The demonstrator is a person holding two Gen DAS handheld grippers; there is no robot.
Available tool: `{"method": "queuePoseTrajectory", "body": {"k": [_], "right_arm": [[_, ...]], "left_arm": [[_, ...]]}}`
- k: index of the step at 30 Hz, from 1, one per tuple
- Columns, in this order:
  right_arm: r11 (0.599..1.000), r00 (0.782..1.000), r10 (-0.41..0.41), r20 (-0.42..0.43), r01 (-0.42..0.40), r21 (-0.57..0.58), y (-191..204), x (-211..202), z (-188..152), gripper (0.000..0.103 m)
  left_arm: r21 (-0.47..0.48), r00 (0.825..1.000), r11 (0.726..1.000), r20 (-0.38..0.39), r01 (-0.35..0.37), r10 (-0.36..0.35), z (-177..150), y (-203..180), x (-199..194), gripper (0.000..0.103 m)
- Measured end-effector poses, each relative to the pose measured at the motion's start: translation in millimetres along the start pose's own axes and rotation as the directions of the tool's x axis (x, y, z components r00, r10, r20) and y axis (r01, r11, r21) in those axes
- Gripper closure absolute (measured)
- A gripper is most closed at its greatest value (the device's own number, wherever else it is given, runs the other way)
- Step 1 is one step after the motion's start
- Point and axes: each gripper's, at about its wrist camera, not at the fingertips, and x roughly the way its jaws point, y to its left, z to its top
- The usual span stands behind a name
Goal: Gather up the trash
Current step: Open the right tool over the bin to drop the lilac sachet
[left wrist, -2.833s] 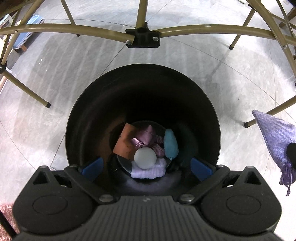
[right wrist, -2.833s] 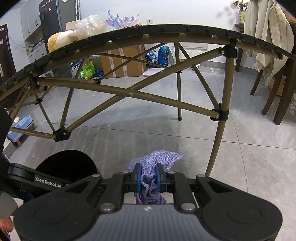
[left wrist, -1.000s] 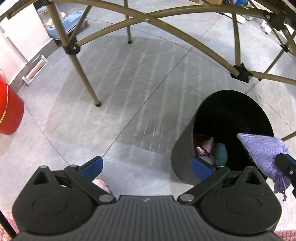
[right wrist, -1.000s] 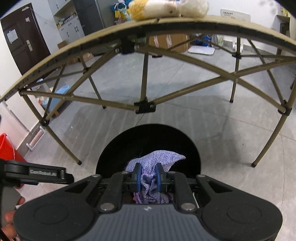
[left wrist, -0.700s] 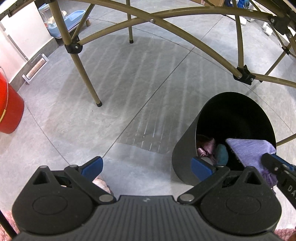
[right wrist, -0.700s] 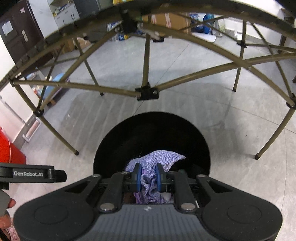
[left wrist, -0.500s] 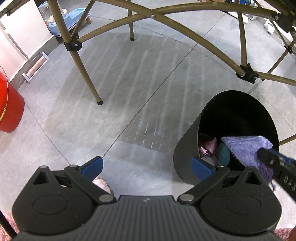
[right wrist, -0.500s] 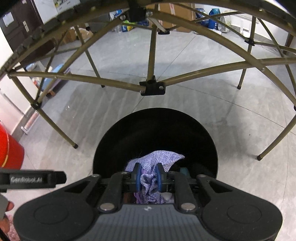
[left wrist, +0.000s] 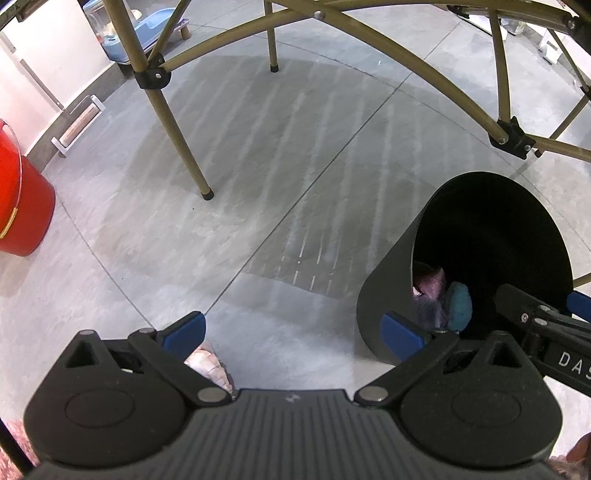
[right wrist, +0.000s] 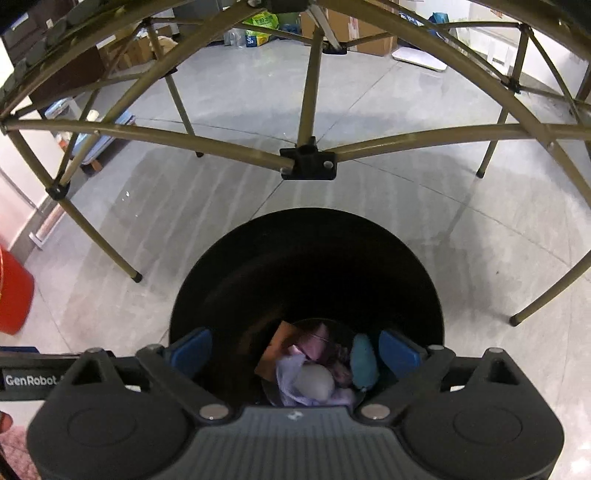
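Observation:
The black trash bin [right wrist: 306, 236] stands on the grey floor right below my right gripper [right wrist: 295, 349]. Its jaws are opening wide and nothing is between the blue pads. The lavender pouch [right wrist: 286, 373] lies blurred at the bottom of the bin, among a grey ball [right wrist: 314, 382], pink cloth [right wrist: 314, 341], a teal piece [right wrist: 364, 360] and a brown card [right wrist: 275, 350]. My left gripper [left wrist: 291, 330] is open and holds nothing over bare floor, just left of the bin [left wrist: 388, 280]. The right gripper [left wrist: 543, 317] reaches over the bin's rim.
Tan folding-table legs [left wrist: 177, 129] and cross bars [right wrist: 306, 162] arch over the floor around the bin. A red bucket [left wrist: 18, 206] stands at the far left. A pale pinkish thing [left wrist: 207, 360] shows under the left gripper. Cardboard boxes [right wrist: 354, 18] line the far wall.
The right gripper went from shut on the lavender pouch to open. The pouch left it and dropped into the bin. The right gripper came lower over the bin; the left stayed.

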Motion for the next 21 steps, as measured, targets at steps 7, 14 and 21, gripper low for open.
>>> {"method": "queuePoseTrajectory", "body": {"k": [7,14,21], "right_arm": [[1.000,0.998,0.011,-0.056,-0.011,0.005,-5,9,-7,0.000],[0.999,0.997,0.041,-0.058,-0.040,0.013,-9,9,-11,0.000],[0.999,0.998,0.043,-0.046,-0.041,0.027,-14,8,-12,0.000]], "left_arm": [[0.000,1.000,1.000,-0.007,0.000,0.000,-2,1,1,0.000],[0.007,1.000,1.000,-0.007,0.003,-0.003,-3,-1,0,0.000],[0.009,1.000,1.000,-0.007,0.002,-0.002,-4,-2,1,0.000]]}}
